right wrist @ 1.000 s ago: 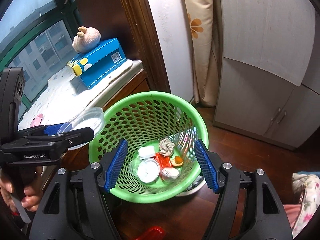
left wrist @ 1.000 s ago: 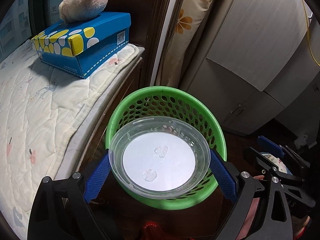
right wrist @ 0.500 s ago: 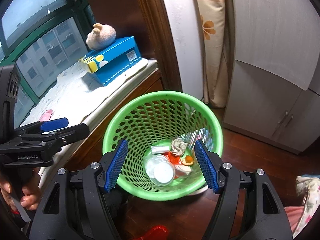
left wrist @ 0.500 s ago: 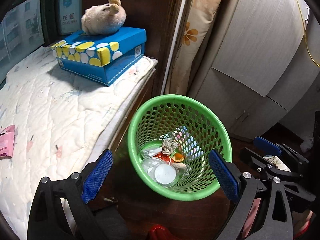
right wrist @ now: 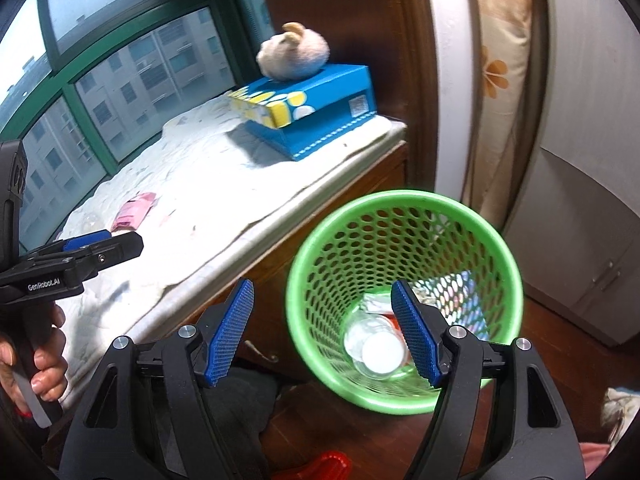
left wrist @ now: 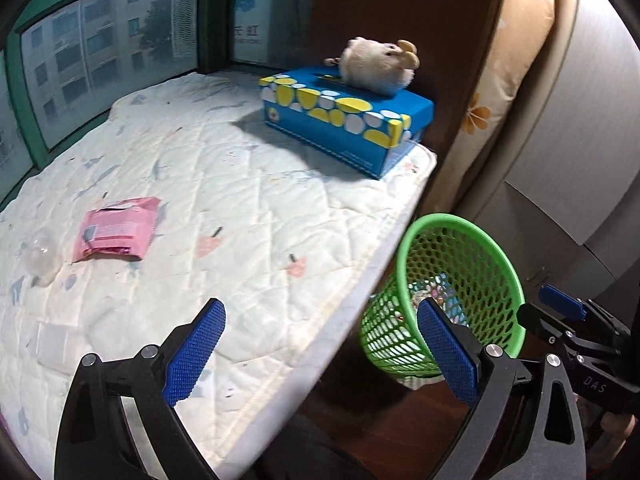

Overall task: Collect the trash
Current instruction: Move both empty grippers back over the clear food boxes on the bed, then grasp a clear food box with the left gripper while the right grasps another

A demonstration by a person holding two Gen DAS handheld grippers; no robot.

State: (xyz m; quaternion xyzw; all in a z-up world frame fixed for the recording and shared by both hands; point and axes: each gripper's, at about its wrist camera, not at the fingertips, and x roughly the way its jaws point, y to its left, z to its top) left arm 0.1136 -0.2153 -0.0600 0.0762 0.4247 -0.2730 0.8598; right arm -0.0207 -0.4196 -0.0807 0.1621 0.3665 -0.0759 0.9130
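Green mesh wastebasket (right wrist: pixel 404 300) stands on the floor below the right gripper (right wrist: pixel 322 332), holding a clear plastic lid (right wrist: pixel 376 346), crumpled paper and red scraps; other contents are too blurred to identify. Right gripper released, nothing between its jaws. Left gripper (left wrist: pixel 320 350) also released and empty, over the quilted mattress (left wrist: pixel 224 208). Ahead-left of it lie a pink wrapper (left wrist: pixel 116 228) and a clear plastic piece (left wrist: pixel 40 256), indistinct. The wastebasket's interior is mostly hidden in the left wrist view.
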